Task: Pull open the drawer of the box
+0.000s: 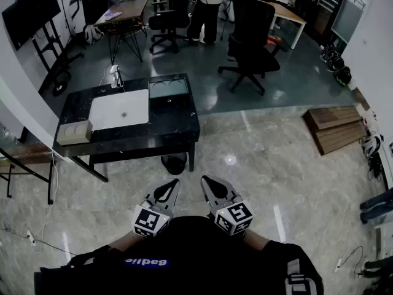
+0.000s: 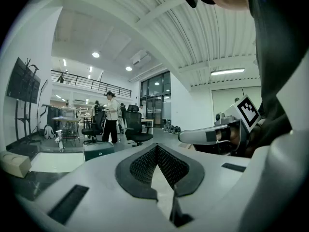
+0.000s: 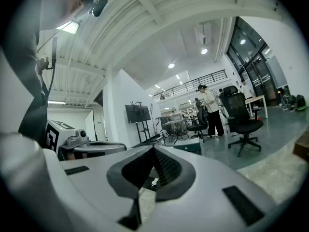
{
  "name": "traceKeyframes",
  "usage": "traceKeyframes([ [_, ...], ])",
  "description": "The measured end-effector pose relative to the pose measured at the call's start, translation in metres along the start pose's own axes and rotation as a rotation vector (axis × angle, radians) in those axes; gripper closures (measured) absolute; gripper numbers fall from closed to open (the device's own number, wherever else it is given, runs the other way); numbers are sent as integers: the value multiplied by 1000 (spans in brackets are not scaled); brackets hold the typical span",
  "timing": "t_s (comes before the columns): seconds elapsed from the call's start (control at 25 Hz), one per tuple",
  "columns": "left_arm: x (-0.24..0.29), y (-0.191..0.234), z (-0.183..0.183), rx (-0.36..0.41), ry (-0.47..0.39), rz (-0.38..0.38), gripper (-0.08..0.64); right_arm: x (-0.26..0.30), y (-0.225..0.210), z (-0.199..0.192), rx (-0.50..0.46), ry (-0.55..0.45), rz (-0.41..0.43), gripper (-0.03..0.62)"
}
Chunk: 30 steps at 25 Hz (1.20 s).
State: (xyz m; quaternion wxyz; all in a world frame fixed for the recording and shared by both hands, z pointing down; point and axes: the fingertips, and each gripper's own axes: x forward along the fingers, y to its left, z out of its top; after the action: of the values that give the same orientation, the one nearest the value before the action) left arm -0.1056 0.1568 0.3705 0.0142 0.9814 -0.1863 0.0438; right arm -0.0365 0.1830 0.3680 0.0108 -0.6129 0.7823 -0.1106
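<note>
- blue strip (image 1: 145, 262) on the person's dark top (image 1: 184, 244), head view: pale lettering, upside down; too blurred to read
- marker cube (image 1: 150, 220) on the left gripper (image 1: 175, 182): black-and-white square code; no letters, no digits
- second marker cube (image 1: 234, 217) on the right gripper (image 1: 204, 179): same kind of square code, different pattern; seen again in the left gripper view, no text there either
- no whole word or number can be read in any view

grippers (image 1: 172, 186) (image 1: 207, 183) x2 | dk box (image 1: 169, 91) x1 | beige box (image 1: 73, 131) x1 | tbl (image 1: 178, 125) x1
</note>
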Motion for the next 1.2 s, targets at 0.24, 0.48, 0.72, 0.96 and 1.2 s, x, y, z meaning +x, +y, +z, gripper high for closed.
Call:
traceKeyframes([
  [0.24,4,1,0,7,-4,0,569,2,-4,2,4,-4,-1,592],
  [0.48,2,0,0,7,-2,8,569,2,-5,1,8,-3,5,592],
  [0.72,0,-2,0,4,-1,19,569,0,-3,0,10,1,12,592],
  [0.96,1,-8,-2,-4,15,23,569,-7,-3,0,22,-23,40,592],
  [1.2,18,-24,-2,-5,31,20,569,-19,-23,1,53,-14,40,592],
])
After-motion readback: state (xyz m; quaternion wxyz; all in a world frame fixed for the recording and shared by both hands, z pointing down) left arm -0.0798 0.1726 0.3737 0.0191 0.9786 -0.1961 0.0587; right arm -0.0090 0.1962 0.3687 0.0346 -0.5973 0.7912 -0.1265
